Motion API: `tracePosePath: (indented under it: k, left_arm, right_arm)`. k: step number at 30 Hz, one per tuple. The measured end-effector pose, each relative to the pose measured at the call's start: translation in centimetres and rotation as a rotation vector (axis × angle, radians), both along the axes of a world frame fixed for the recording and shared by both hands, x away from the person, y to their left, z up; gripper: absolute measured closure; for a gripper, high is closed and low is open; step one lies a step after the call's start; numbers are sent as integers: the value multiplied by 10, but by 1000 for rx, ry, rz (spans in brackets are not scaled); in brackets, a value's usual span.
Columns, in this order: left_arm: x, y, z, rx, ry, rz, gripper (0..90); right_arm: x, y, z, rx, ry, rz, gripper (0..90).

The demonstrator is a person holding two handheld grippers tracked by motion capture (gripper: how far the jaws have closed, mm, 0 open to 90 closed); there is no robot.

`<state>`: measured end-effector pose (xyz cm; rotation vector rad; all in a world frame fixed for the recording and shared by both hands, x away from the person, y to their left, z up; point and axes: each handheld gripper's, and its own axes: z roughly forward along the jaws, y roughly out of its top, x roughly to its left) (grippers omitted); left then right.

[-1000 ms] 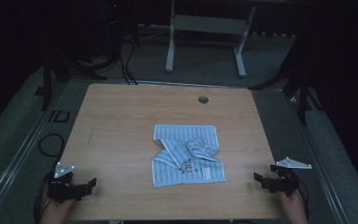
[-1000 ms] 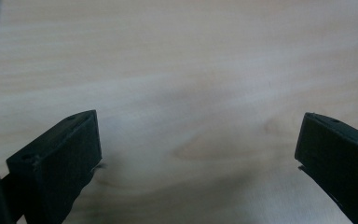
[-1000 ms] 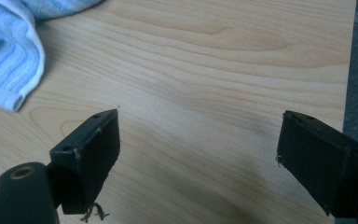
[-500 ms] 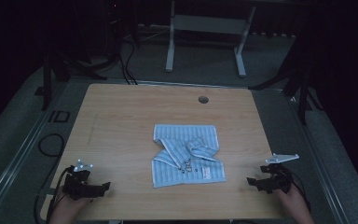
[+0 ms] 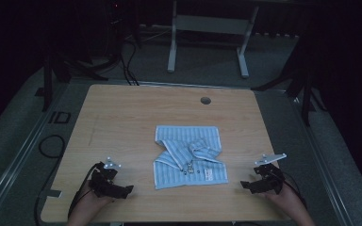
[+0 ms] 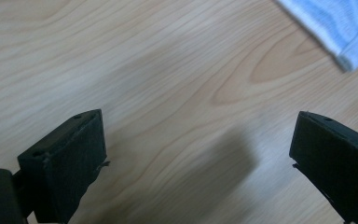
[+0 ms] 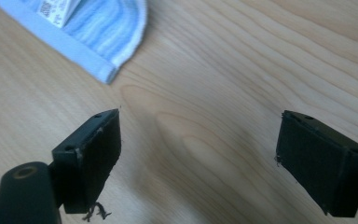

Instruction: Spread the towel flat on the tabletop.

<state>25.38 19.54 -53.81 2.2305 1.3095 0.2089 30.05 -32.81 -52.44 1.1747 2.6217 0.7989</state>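
1. My left gripper (image 5: pixel 122 189) sits low over the near left part of the wooden table (image 5: pixel 122 113), its fingers (image 6: pixel 65 163) spread wide with only bare wood grain between them — nothing held.
2. In the left gripper view a corner of the blue-and-white striped cloth (image 6: pixel 340 28) lies at the top right, apart from my fingers.
3. The cloth (image 5: pixel 188 157) lies in the middle of the table, between my two grippers — crumpled, its upper part folded over itself, a small white label near its near right corner.
4. In the right gripper view the cloth's hemmed corner (image 7: pixel 93 32) and the label lie at the top left, just beyond my left-hand finger, not touching it.
5. My right gripper (image 5: pixel 249 184) rests near the table's near right edge, fingers (image 7: pixel 324 158) wide apart and empty, pointing toward the cloth.
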Motion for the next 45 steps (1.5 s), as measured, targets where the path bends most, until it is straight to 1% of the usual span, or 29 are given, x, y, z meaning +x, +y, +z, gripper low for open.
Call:
tracePosePath:
  k: [2, 4, 6, 7, 8, 9, 10, 13, 15, 16, 17, 18, 20, 23, 25, 27, 29, 31, 32, 33, 34, 36, 39, 41, 43, 44, 45]
  left_arm:
    - [3, -9, 0, 5, 2, -19, 33]
    - [7, -18, 0, 2, 6, -38, 33]
    - [10, -27, 0, 0, 9, -55, 33]
    - [12, -31, 0, -5, 13, -65, 33]
    - [13, -36, 0, -3, 15, -74, 34]
    - [14, -42, 0, 11, 11, -86, 37]
    - [15, -46, 0, 12, 9, -94, 37]
    - [20, -60, 1, 2, 10, -118, 38]
    - [24, -68, 4, 0, 7, -134, 57]
    - [25, -72, 4, 2, 8, -140, 57]
    - [28, -76, 6, 14, 11, -155, 57]
    - [30, -80, 7, 19, 12, -164, 57]
    - [33, -88, 9, 26, 10, -179, 64]
    - [39, -98, 12, 14, 13, -197, 101]
    - [43, -105, 13, 18, 12, -210, 106]
    - [47, -112, 14, 18, 12, -219, 141]
    - [51, -120, 15, 9, 14, -240, 146]
    - [55, -128, 17, -2, 9, -258, 197]
    - [57, -132, 18, 0, 2, -267, 201]
    - [58, -137, 19, -2, -5, -271, 226]
    - [61, -141, 19, -6, -2, -278, 256]
    - [66, -149, 18, -14, 6, -284, 262]
    - [75, -161, 14, 5, 20, -285, 264]
    - [82, -167, 13, 7, 26, -276, 264]
    - [87, -170, 13, -4, 27, -270, 309]
    - [90, -171, 12, -6, 22, -264, 311]
    - [92, -172, 12, 6, 21, -263, 312]
  right_arm:
    - [1, 5, 0, -13, -8, 24, 136]
    - [3, 9, 0, -15, -3, 44, 154]
    - [4, 14, 0, -26, -6, 77, 201]
    - [4, 17, 0, -32, -10, 88, 203]
    - [5, 20, 0, -29, -5, 99, 225]
    - [6, 22, 0, -24, 2, 111, 244]
    - [7, 25, 0, -26, 5, 121, 254]
    - [11, 35, 0, -35, 13, 149, 314]
    - [13, 42, 1, -47, 9, 174, 346]
    - [14, 45, 2, -51, 10, 186, 359]
    - [15, 48, 3, -55, 9, 192, 378]
    - [17, 52, 5, -66, 5, 205, 388]
    - [20, 58, 10, -68, 3, 217, 419]
    - [23, 67, 19, -64, -17, 236, 437]
    - [26, 75, 27, -69, -40, 247, 448]
    - [29, 83, 33, -64, -47, 259, 459]
    - [33, 92, 38, -64, -54, 278, 465]
    - [36, 104, 42, -71, -63, 299, 483]
    - [38, 110, 43, -75, -64, 315, 487]
    - [40, 116, 45, -79, -70, 328, 493]
    - [42, 121, 46, -84, -76, 340, 500]
    - [45, 133, 48, -94, -77, 361, 500]
    - [51, 150, 49, -107, -76, 383, 501]
    - [55, 160, 49, -121, -80, 399, 498]
    - [59, 168, 50, -119, -82, 409, 497]
    - [60, 171, 50, -116, -84, 410, 497]
    - [62, 174, 49, -114, -84, 413, 497]
